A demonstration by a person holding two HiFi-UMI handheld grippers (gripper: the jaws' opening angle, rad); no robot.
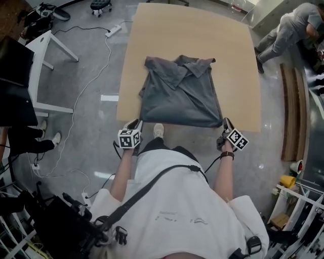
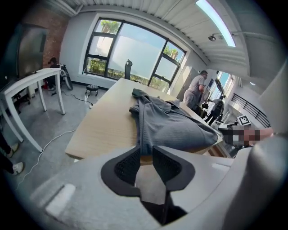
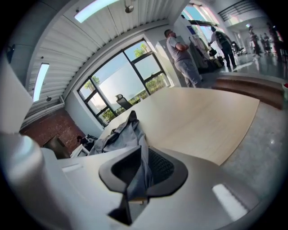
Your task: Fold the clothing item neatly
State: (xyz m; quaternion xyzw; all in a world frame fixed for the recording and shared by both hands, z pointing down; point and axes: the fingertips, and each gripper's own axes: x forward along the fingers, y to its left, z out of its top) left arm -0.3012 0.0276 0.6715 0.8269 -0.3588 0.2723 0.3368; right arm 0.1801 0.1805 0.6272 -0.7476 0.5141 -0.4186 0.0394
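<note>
You have one shirt [image 1: 182, 93] on one wooden table [image 1: 152, 45]. You hold two grippers: the left gripper [image 1: 136, 124] and the right gripper [image 1: 226, 123]. On your left there is one white table [image 1: 43, 50], one power strip [image 1: 113, 31] on the floor and one stool [image 1: 100, 6]. The head view shows two other people: one person [image 1: 291, 28] at the far right, and one pair of legs [image 1: 30, 144] at your left.

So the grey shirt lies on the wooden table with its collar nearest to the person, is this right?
Not quite. The shirt lies on the table, but its collar is on the far side, away from the person. The head view shows this.
</note>
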